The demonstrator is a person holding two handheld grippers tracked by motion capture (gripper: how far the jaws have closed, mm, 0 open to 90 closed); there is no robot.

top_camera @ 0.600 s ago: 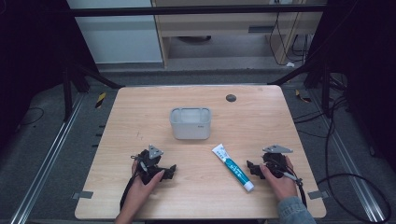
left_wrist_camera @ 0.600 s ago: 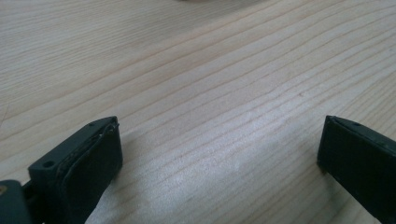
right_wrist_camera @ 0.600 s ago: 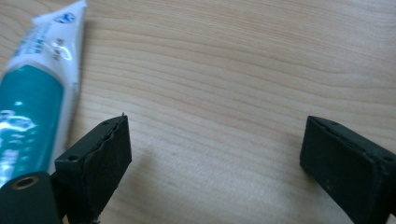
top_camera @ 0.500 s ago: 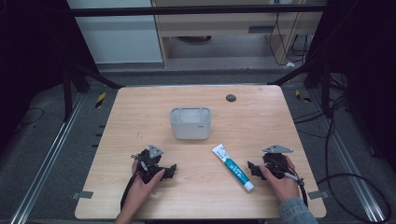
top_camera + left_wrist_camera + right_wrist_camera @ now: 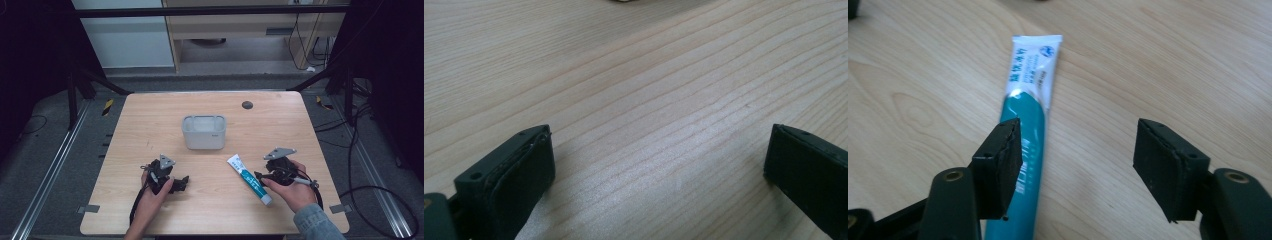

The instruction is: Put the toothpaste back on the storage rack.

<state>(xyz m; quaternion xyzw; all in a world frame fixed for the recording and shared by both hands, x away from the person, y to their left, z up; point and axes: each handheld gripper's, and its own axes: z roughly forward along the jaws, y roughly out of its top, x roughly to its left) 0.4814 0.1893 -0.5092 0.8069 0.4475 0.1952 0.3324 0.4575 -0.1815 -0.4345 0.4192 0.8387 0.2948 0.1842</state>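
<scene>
A white and teal toothpaste tube (image 5: pixel 248 180) lies flat on the wooden table (image 5: pixel 150 125), right of centre, its cap toward the front edge. My right gripper (image 5: pixel 261 178) is at the tube's right side, open. In the right gripper view the left jaw hangs over the teal part of the tube (image 5: pixel 1033 90), while the right jaw is over bare wood; the right gripper (image 5: pixel 1080 165) has nothing pressed between its pads. My left gripper (image 5: pixel 181 183) rests at the front left, open, with only wood between the jaws in the left gripper view (image 5: pixel 659 165).
A pale grey rectangular container (image 5: pixel 203 132) stands in the middle of the table, behind both grippers. A small dark round spot (image 5: pixel 247 105) sits near the far edge. Cables (image 5: pixel 137 205) trail from both grippers toward the front.
My right hand has shifted its gripper a little to the left, up to the toothpaste tube. The left hand has stayed put.
</scene>
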